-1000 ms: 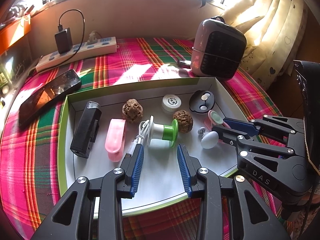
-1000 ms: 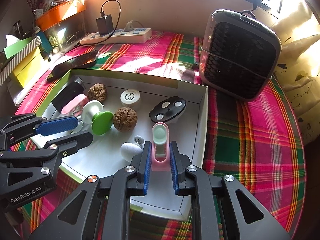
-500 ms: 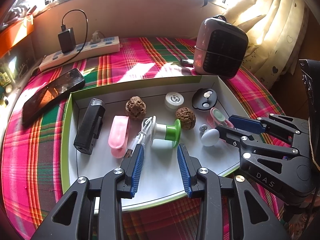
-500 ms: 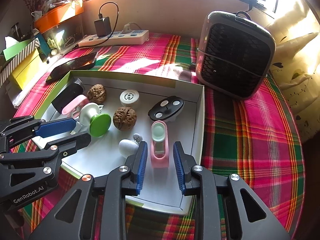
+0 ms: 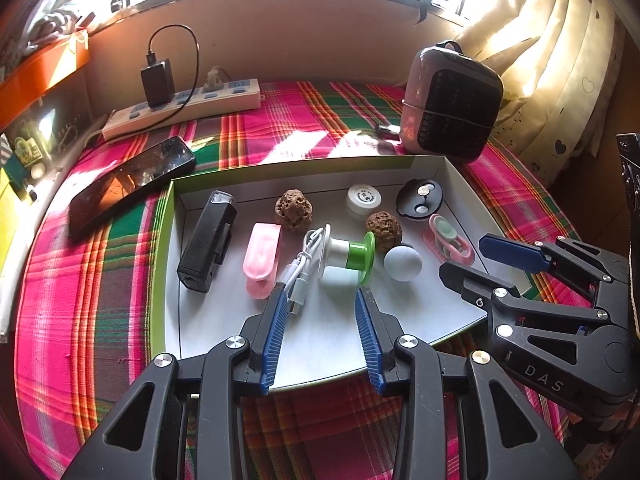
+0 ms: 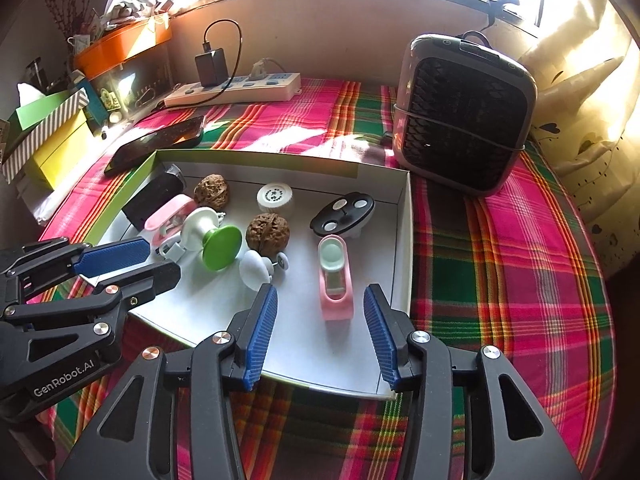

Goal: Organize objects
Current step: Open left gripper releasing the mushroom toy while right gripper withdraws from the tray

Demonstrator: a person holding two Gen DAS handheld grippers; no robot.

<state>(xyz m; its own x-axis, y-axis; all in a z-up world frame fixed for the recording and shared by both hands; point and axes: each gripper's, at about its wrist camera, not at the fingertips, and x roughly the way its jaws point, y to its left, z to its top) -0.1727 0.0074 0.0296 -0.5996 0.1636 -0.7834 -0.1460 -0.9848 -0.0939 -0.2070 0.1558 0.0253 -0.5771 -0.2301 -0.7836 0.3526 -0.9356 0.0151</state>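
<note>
Plaid cloth [image 6: 500,264] covers the surface under a shallow white cardboard tray [image 6: 406,240] with a green rim. Right gripper [image 6: 320,312], ribbed blue pads, has just been opening; its jaws stand apart, clear of the glossy pink clip [image 6: 335,280] lying near the tray's right wall. Left gripper [image 5: 320,312] hovers half-open, empty, over the near edge.

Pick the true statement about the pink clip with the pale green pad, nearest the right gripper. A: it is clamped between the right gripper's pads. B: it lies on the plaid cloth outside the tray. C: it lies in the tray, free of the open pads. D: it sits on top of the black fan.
C: the pink clip lies flat on the tray floor, ahead of the right gripper, whose jaws have just been opening and touch nothing.
</note>
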